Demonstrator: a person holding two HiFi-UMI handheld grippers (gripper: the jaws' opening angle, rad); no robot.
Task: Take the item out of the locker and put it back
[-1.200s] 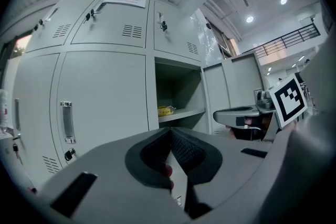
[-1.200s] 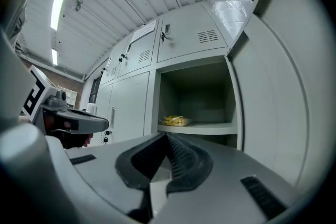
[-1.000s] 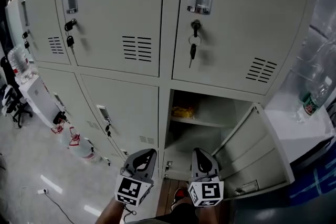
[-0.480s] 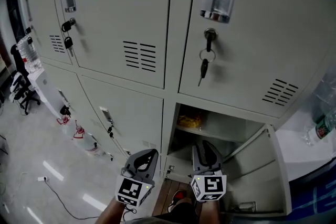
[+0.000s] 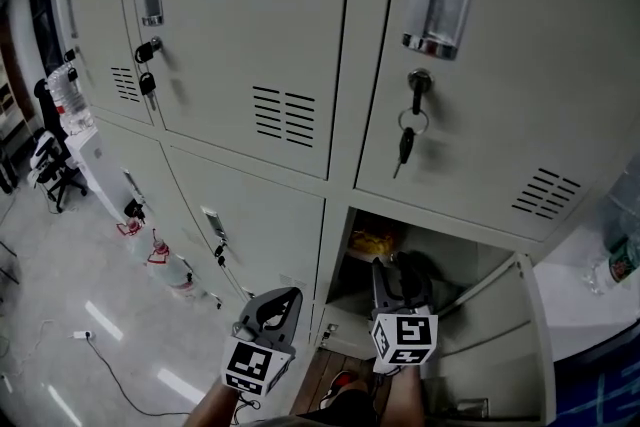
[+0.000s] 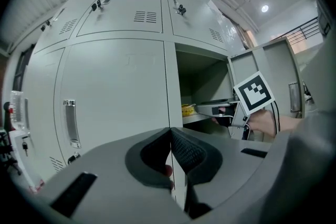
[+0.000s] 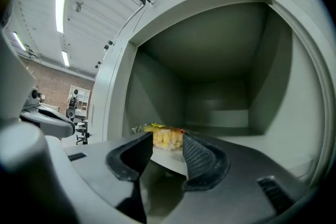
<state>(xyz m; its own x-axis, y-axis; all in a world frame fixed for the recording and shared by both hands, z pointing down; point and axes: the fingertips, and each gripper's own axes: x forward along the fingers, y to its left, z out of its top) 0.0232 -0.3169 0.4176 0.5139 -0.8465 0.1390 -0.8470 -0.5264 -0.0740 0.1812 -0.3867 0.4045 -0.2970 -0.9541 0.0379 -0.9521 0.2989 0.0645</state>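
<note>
A yellow snack bag (image 5: 375, 242) lies on the shelf inside the open lower locker (image 5: 352, 215). In the right gripper view the bag (image 7: 167, 138) shows just beyond my right gripper (image 7: 167, 152), on the shelf edge. The jaws of my right gripper (image 5: 400, 277) have just been opening and stand open at the locker's mouth, with nothing pressed between the pads. Below the closed lower-left door, my left gripper (image 5: 272, 307) hangs back from the locker. Its pads meet in the left gripper view (image 6: 170, 150), holding nothing. From there the bag (image 6: 188, 109) is small and far.
The locker's door (image 5: 500, 335) swings open to the right. Closed doors above carry handles and hanging keys (image 5: 405, 143). Water bottles (image 5: 170, 270) stand by the lockers at the left. A shoe (image 5: 342, 383) shows below on the floor.
My right gripper has moved forward to the locker's mouth and its jaws have opened. The left gripper has stayed almost where it was. The view has drawn nearer to the lockers.
</note>
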